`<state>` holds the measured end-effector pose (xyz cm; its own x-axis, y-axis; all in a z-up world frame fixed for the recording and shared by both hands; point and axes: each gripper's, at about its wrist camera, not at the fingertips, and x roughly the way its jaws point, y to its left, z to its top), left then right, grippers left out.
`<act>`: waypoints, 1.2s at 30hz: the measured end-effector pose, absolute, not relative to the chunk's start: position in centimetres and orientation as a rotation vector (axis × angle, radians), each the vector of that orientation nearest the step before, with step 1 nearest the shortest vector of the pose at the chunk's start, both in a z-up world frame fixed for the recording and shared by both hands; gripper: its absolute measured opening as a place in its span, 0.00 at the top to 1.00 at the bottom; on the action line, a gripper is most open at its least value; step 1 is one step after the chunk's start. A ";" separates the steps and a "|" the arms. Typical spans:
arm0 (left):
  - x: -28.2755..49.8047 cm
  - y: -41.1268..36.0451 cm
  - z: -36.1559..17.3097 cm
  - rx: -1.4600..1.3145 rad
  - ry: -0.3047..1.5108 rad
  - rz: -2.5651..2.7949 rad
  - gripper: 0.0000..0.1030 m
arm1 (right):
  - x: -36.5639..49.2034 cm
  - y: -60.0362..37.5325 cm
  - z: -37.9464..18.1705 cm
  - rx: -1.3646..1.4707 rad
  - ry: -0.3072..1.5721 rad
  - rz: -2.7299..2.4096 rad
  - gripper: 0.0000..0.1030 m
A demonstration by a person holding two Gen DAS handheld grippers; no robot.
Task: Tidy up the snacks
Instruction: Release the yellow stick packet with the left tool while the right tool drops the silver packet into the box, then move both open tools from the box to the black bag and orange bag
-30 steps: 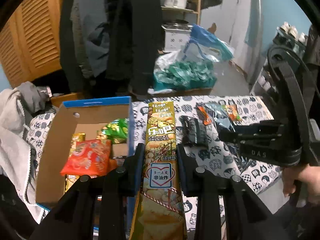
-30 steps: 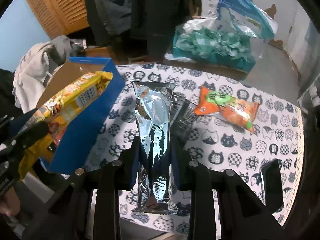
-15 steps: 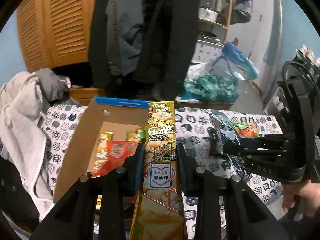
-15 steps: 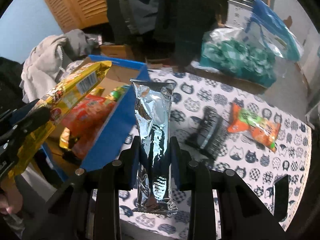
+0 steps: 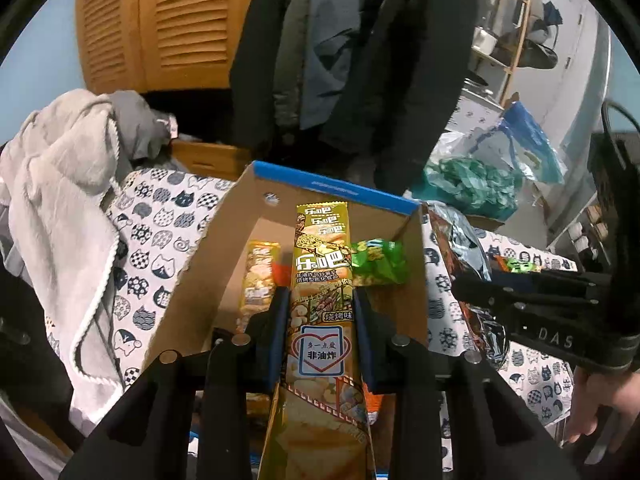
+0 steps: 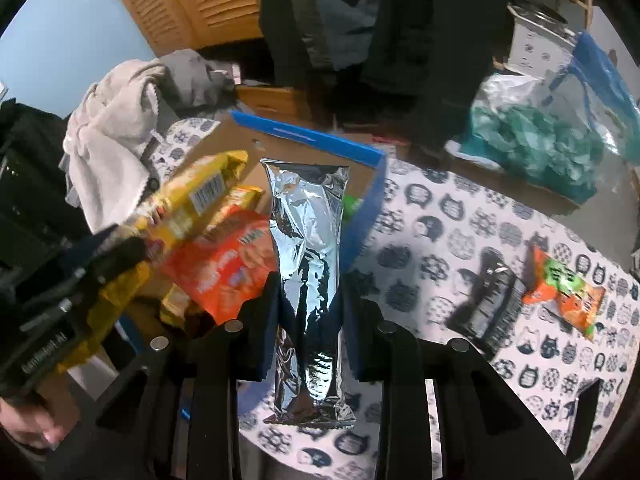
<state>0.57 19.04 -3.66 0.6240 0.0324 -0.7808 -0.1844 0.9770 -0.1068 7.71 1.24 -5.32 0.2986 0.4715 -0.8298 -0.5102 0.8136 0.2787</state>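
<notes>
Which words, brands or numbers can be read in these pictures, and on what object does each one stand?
"乐吧", several times: yellow snack pack in the left hand-held gripper.
"烧烤味": same pack, lower right.
"非油炸": heart label on the same pack; the line above it is too small.
"DAS": body of the right hand-held gripper.
Barcode digits on the yellow pack, black packet, orange packet: too blurred.
Silver packet: no text.

left gripper [image 5: 322,312] clamping yellow snack pack [image 5: 323,280], above cardboard box [image 5: 192,268]
</notes>
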 end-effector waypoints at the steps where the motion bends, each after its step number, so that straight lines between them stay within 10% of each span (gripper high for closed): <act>1: 0.6 19.3 -3.9 -0.183 0.892 0.131 0.70 | 7.8 1.6 -5.4 -0.039 1.090 0.657 0.74; 18: 1.1 21.7 -6.5 -0.250 0.934 0.170 0.69 | 8.8 6.1 -6.6 0.005 1.128 0.712 0.73; 28: 1.1 20.0 -5.6 -0.252 0.926 0.130 0.47 | 8.3 3.9 -5.7 -0.007 1.097 0.691 0.38; 36: 1.2 16.0 -4.8 -0.128 0.914 0.079 0.38 | 8.1 0.3 -5.0 -0.047 1.059 0.636 0.32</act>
<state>1.17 15.96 -4.76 0.6082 0.0138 -0.7937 -0.1231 0.9894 -0.0770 8.07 0.32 -5.04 0.3294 0.4645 -0.8220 -0.5080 0.8211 0.2604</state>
